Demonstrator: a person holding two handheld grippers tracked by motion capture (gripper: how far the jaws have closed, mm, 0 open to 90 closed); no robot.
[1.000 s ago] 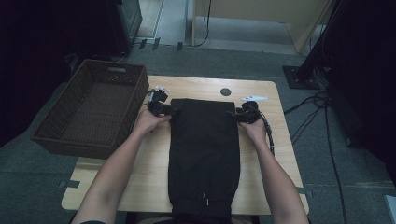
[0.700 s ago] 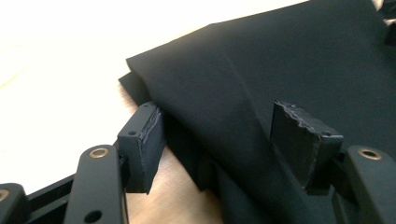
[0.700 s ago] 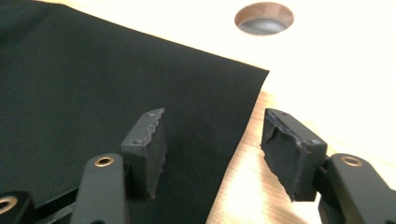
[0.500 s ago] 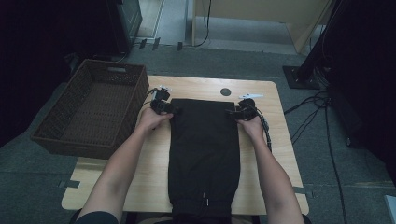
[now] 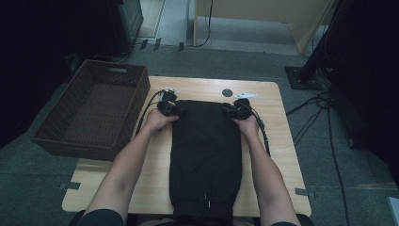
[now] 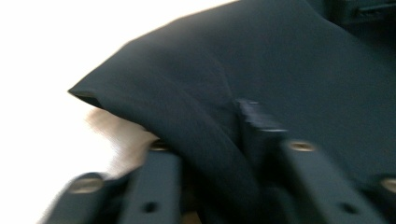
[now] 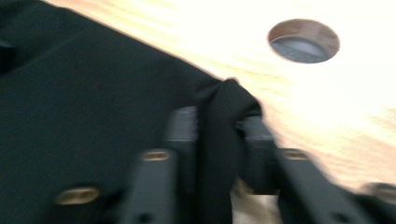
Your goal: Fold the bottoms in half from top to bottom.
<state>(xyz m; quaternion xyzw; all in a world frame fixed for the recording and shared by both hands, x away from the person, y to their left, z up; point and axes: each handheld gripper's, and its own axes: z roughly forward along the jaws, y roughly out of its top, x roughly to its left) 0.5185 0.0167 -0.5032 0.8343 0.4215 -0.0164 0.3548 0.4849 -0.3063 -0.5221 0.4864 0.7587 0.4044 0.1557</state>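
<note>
A black garment (image 5: 205, 155), probably trousers, lies lengthwise down the middle of the wooden table (image 5: 277, 141); its near end is cut off by the table's front edge. The left gripper (image 5: 168, 108) sits at the far left corner, its jaws having just been closing and now pinching a fold of cloth (image 6: 205, 140), though blur smears the jaw tips. The right gripper (image 5: 234, 109) has likewise just closed on a bunched ridge of cloth (image 7: 219, 135) at the far right corner, near a round cable hole (image 7: 303, 41). A brown wicker basket (image 5: 136, 108) stands left of the table, its inside shadowed.
</note>
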